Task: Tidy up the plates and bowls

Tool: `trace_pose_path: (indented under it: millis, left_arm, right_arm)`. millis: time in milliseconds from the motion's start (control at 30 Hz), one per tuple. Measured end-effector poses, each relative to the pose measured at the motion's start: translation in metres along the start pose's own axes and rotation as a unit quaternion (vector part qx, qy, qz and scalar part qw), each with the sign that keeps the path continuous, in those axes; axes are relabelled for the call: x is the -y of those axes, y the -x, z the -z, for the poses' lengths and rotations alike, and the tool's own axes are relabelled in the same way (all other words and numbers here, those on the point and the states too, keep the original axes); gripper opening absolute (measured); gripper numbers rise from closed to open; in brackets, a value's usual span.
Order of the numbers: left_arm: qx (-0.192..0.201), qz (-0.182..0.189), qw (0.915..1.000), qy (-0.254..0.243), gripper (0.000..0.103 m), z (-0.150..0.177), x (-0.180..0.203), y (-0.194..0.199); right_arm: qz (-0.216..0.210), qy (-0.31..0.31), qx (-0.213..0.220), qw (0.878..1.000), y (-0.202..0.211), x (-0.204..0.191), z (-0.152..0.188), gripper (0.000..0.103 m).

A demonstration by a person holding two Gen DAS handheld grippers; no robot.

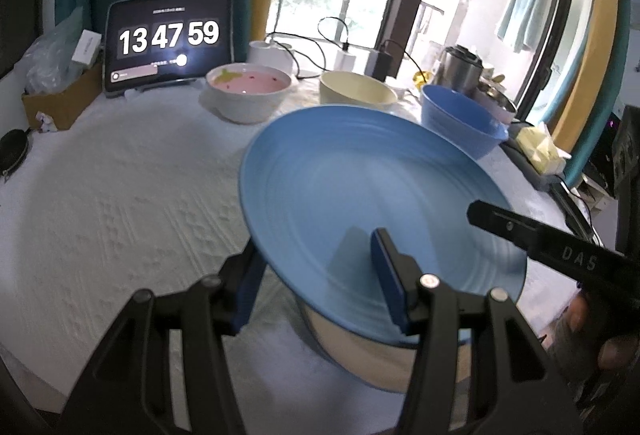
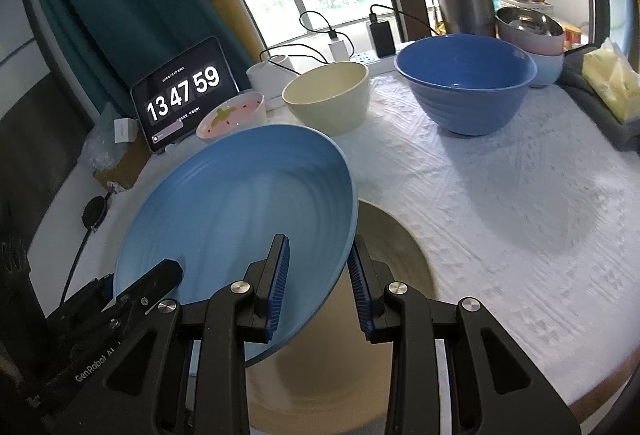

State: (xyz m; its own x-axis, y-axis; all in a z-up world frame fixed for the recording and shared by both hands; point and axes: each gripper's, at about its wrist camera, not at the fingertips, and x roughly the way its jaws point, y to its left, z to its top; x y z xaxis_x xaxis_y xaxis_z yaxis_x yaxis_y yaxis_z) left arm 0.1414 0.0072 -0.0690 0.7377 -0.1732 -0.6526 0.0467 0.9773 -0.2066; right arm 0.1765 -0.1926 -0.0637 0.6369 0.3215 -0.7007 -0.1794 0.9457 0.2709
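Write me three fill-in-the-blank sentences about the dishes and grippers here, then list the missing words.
1. Both grippers hold the rim of the blue ____.
2. Under the blue plate lies a ____ plate.
3. The bowl nearest the clock screen is ____ inside.

Missing words: plate; beige; pink

My tool [image 2: 316, 289] has blue ribbed pads; the plate [image 2: 240, 203] is blue (ringed), a beige plate [image 2: 392, 247] beneath, the bench [image 2: 500, 195] cloth embossed white.
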Motion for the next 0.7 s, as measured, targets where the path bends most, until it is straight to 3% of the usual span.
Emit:
trace_pose_path:
  millis: [700]
  left_arm:
    - [-0.042, 0.020, 0.9982, -0.037, 0.055, 0.032, 0.024, -0.007]
  right_arm:
    - [0.025, -0.015, -0.023, 0.999, 0.015, 0.030, 0.038, 0.033]
